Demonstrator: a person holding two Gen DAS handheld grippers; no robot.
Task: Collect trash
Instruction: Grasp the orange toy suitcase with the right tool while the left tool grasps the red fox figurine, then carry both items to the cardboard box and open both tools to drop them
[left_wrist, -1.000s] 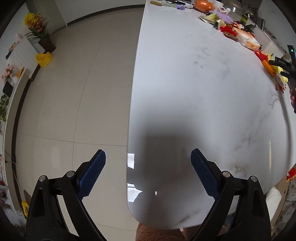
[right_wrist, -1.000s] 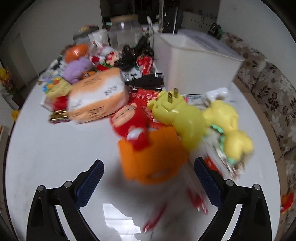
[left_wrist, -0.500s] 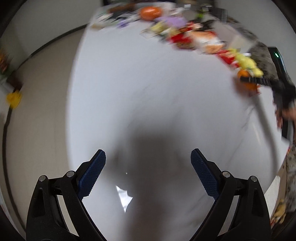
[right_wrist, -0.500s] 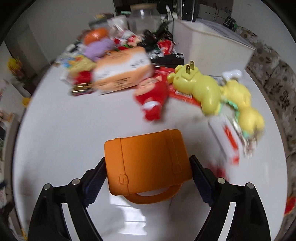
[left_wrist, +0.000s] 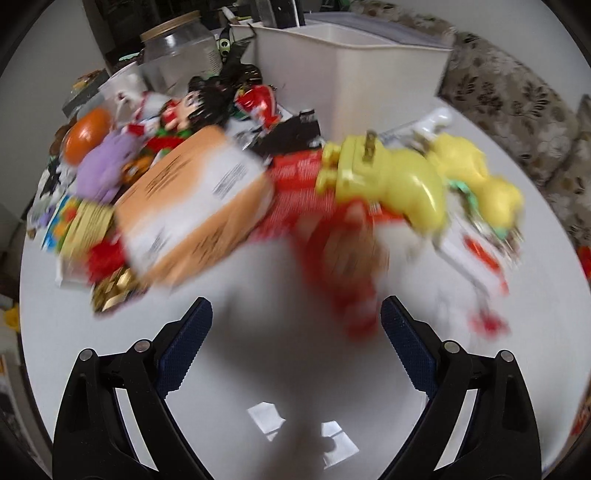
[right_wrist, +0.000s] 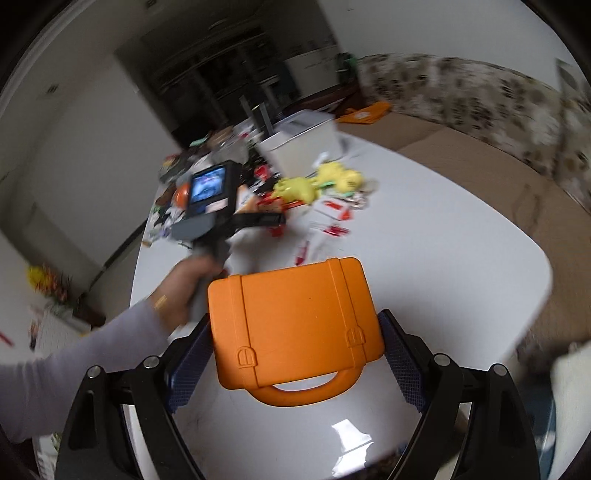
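On the left of the right wrist view, a person's left hand (right_wrist: 184, 291) in a pale sleeve (right_wrist: 74, 365) holds the left gripper (right_wrist: 273, 220) up over the white table (right_wrist: 424, 258). It has a small lit screen (right_wrist: 207, 184) on its back. Its jaws point away here, but the left wrist view shows them wide apart with nothing between them, only bare table below.

In the left wrist view everything is blurry. From the left there is an orange ball (left_wrist: 88, 136), a purple soft thing (left_wrist: 107, 173), then a big orange and white pack (left_wrist: 195, 210). Just beside the pack lies a red wrapper (left_wrist: 295, 192), and a blurry red toy (left_wrist: 351, 266) sits in front of it. Next come two yellow toys (left_wrist: 417, 184), one with metal plug pins on it. Behind the heap stand a glass jar (left_wrist: 177, 48) and a white bin (left_wrist: 343, 74). I cannot tell what most of the small bits are.

In the middle of the right wrist view, the right gripper (right_wrist: 295, 350) holds an orange case (right_wrist: 295, 325) shaped like a little suitcase. The blue pads (right_wrist: 400, 354) press on both its sides, and its handle points toward the camera. The case is up off the table, well apart from the heap of stuff far behind it. A flowery sofa (right_wrist: 480, 96) runs along the right
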